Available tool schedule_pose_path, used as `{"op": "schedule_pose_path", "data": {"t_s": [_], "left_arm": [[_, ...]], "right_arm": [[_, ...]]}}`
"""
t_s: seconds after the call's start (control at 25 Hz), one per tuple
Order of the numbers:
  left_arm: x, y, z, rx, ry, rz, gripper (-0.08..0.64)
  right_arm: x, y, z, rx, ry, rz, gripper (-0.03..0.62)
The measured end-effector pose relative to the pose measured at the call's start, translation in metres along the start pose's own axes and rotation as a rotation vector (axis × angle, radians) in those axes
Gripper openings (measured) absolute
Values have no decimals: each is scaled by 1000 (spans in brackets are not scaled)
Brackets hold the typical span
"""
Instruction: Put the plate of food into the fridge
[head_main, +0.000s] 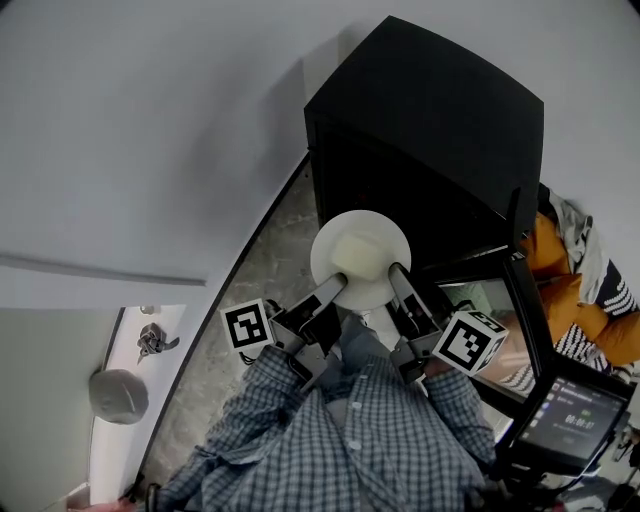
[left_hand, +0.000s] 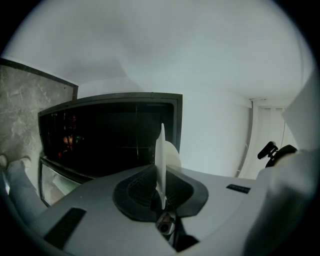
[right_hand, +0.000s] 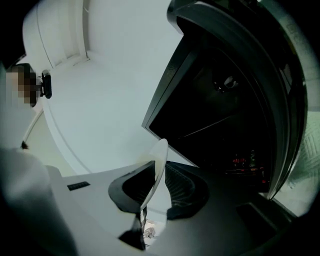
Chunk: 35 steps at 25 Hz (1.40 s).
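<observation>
**A:** Where's the plate?

**B:** The plate (head_main: 360, 262) is in the middle of the head view. It is held in the air just in front of the black fridge (head_main: 430, 140), which fills the upper right of the frame. It isn't inside yet. A pale lump of food (head_main: 357, 248) sits at its centre.

**A:** And the tools?

**B:** The left tool (left_hand: 161, 172) is clamped on the plate's near left rim, and you can see the thin white edge standing between the dark pads. The right tool (right_hand: 155, 182) pinches the near right rim the same way. Its jaws are parted only as far as the rim is thick.

**A:** How will it handle?

**B:** I'd say stiff and hard with a smooth glaze, so it's likely slippery under the pads and it would break if dropped. Both holds are on the near edge, so most of the weight hangs out beyond them and the far side will want to dip.

**A:** Is the rim the right place to hold it?

**B:** I think so. It's the only part thin enough for the jaws. With one tool on each side the plate can't swing, but it has to stay level or the food may slide. The inside of the fridge is dark and I can't make out a shelf clearly.
</observation>
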<state>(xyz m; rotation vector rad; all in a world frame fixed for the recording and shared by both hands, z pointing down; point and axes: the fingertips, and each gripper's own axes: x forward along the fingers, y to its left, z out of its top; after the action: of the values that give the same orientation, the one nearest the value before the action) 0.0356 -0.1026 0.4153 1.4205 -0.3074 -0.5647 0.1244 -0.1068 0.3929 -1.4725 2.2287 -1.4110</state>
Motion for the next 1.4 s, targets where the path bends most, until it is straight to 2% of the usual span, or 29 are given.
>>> {"op": "schedule_pose_path", "data": {"t_s": [0.32,0.64,0.92,1.4], "left_arm": [[-14,17,-13,-11,-70,-1,28],[-17,19,1,0,-71,3,25],[-8,15,7,16,-23,-13,25],[37,17,7,44,153,-19,23]], "right_arm": [[-2,-9,-18,-49,85,0,66],[9,-3,-21,-154,57,-76,67],[7,-2,-14,-153,-37,-138,67],[-10,-22,11,-84,-212,-207,66]]}}
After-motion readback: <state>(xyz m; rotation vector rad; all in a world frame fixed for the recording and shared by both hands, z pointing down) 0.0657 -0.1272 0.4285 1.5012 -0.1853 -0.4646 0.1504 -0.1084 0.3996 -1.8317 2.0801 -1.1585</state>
